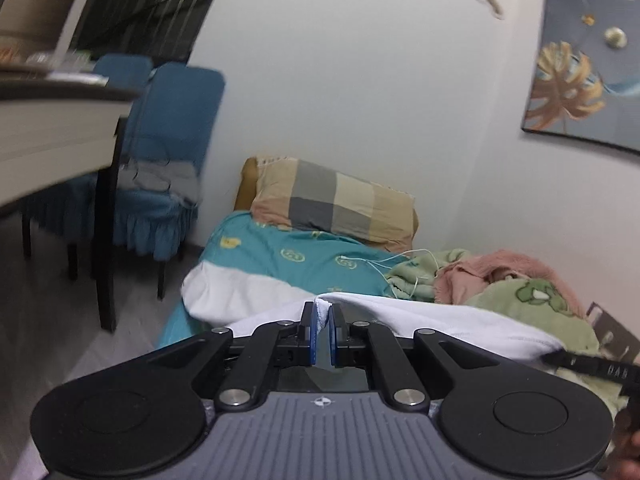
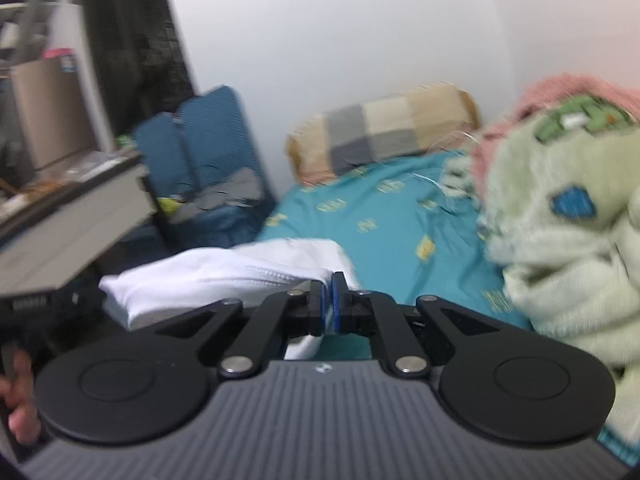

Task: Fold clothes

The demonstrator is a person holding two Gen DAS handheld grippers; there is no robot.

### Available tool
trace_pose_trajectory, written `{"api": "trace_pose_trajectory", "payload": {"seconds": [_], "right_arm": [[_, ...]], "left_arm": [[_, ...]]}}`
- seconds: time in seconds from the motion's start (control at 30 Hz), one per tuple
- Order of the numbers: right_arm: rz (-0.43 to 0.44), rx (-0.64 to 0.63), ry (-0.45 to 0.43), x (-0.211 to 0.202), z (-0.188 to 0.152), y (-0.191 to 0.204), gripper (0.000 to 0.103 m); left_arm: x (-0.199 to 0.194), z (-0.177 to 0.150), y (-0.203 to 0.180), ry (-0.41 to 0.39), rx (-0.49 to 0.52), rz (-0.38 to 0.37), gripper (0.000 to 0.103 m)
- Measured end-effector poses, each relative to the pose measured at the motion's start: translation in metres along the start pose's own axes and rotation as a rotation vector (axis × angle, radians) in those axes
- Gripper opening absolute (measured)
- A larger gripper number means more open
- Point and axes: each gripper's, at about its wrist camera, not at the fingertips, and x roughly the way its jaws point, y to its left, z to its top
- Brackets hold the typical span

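Table (image 1: 52,128): far left, edge just poking in, out of the action.
Blue chairs (image 1: 176,120): tucked beside it, something grey draped on one seat.
Left gripper (image 1: 323,320): pads pinched tight on a bunched white hem, and that's the grip that carries this corner.
White garment (image 1: 440,320): here's the piece being folded, stretched between the two claws above the teal bed sheet (image 1: 288,256), part of it draping off the bed's near-left corner.
Right gripper (image 2: 329,300): jaws closed together on the garment's stitched edge, cloth trailing off to its left; both ends gripped, I'd say, so the cloth stays taut for a clean fold.
Checked pillow (image 1: 332,200): at the head against the wall, clear of the working patch.
Fleece blankets (image 2: 560,220): green and pink, heaped on the right, leaving bare sheet for laying down.
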Motion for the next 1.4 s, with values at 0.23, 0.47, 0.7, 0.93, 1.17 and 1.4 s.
{"api": "trace_pose_trajectory", "payload": {"seconds": [0.23, 0.47, 0.7, 0.93, 1.17, 1.4], "right_arm": [[0.076, 0.092, 0.201, 0.040, 0.002, -0.024, 0.006], [0.003, 0.091, 0.421, 0.127, -0.019, -0.040, 0.006], [-0.052, 0.180, 0.492, 0.183, -0.053, -0.069, 0.009], [-0.132, 0.219, 0.411, 0.179, -0.047, -0.081, 0.049], [-0.172, 0.240, 0.298, 0.135, -0.031, -0.063, 0.049], [-0.101, 0.331, 0.287, 0.113, -0.037, -0.051, 0.049]], "left_arm": [[0.045, -0.026, 0.003, 0.105, 0.080, 0.060, 0.006], [0.149, -0.055, 0.032, 0.239, 0.091, 0.129, 0.006], [0.220, -0.091, 0.066, 0.355, 0.017, 0.126, 0.008], [0.209, -0.091, 0.053, 0.351, 0.053, 0.106, 0.028], [0.188, -0.098, 0.017, 0.331, 0.107, 0.060, 0.044], [0.174, -0.106, -0.016, 0.318, 0.157, 0.017, 0.043]]}}
